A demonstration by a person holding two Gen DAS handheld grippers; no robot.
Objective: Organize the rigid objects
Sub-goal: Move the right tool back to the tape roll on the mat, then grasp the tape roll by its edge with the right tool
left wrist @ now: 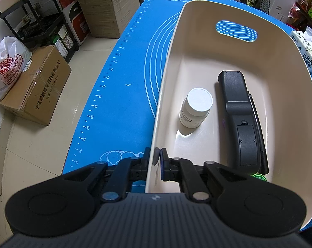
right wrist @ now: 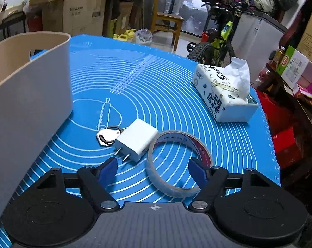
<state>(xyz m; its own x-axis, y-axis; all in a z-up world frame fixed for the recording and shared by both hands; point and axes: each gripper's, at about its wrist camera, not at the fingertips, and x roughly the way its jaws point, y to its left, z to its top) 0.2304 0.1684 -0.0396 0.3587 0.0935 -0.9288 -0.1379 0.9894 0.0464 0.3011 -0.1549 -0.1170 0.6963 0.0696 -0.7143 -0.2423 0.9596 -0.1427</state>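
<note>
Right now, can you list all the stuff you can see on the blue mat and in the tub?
tub: one, cream, standing on the mat, left gripper clamped on its near wall
bottle: one, white with a white cap, upright inside the tub
remote: one, black, lying face down in the tub beside the bottle
mat: one, blue with white rings, covering the table
tape roll: one, clear, flat on the mat between the right jaws
charger: one, white, on the mat left of the tape
key: one, silver on a ring, touching the charger
tissue pack: one, white, far right of the mat
left gripper: black, jaws shut on the tub wall
right gripper: black, jaws open
</note>
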